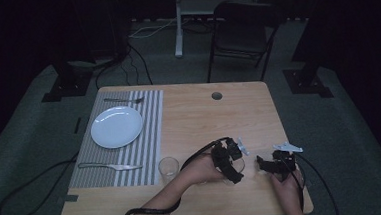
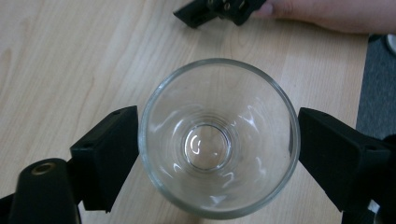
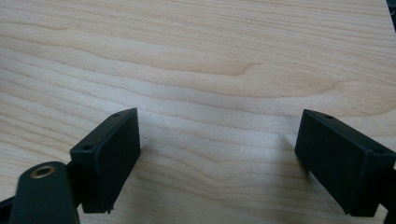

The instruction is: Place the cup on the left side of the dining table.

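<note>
Table layout, high view, clock dirs from table centre.

Placemat (image 1: 148,140) covers the left part of the table (image 1: 219,120). On it: plate (image 1: 116,126) at 9, fork (image 1: 124,100) behind plate twd 10, knife (image 1: 110,166) in front at 8. Glass (image 1: 168,169) just off mat's near right corner, approx 7. Cable hole (image 1: 217,95) at 12. Left gripper (image 1: 230,166) at 5, w/ a 2nd glass (image 2: 218,138) between its jaws, standing on tabletop. Right gripper (image 1: 260,165) just right of it, approx 4, over bare wood. Chair (image 1: 241,34) behind table on floor, 1 o'clock.
</note>
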### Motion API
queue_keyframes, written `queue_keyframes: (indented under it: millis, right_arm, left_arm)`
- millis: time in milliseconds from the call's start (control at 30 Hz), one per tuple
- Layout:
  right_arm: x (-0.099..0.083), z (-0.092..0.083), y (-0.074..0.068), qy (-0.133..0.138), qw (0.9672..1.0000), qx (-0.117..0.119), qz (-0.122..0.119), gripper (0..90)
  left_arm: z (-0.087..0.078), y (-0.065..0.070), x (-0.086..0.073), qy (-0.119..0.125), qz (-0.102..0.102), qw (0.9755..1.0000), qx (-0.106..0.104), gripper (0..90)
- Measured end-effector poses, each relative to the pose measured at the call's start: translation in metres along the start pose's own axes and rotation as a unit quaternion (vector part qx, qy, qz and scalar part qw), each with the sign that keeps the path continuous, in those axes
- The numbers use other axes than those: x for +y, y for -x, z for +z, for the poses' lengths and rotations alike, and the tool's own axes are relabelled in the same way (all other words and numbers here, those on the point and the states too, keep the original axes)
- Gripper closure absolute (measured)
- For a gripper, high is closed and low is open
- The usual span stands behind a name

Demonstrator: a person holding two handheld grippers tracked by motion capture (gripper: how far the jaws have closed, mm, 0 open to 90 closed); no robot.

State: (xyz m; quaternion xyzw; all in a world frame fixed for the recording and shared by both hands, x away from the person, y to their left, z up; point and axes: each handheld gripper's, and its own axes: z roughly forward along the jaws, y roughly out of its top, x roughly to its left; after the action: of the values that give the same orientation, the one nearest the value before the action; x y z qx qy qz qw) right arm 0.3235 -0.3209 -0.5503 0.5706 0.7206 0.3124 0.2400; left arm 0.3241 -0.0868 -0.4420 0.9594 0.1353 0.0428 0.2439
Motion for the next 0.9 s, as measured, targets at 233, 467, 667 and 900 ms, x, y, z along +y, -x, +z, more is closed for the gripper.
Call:
queue_keyframes:
  millis: [233, 467, 667, 900]
  right_arm:
    - [0.0000, 0.0000, 0.0000, 0.000, 1.0000, 0.000, 0.000, 13.7]
    - [0.0000, 0.0000, 0.0000, 0.000, 1.0000, 0.000, 0.000, 13.7]
    - [0.0000, 0.0000, 0.0000, 0.000, 1.0000, 0.000, 0.000, 13.7]
    - [0.0000, 0.0000, 0.0000, 0.000, 1.0000, 0.000, 0.000, 13.7]
  left_arm:
    - [0.0032, 0.0016, 0.0029, -0.017, -0.002, 0.9998, 0.009, 28.4]
    - [0.0031, 0.0014, 0.0034, -0.018, 0.001, 0.9998, 0.008, 28.6]
    - [0.0028, 0.0005, 0.0027, -0.015, 0.002, 0.9998, 0.008, 28.6]
    - [0.0022, -0.0024, 0.0032, -0.019, 0.005, 0.9998, 0.004, 28.8]
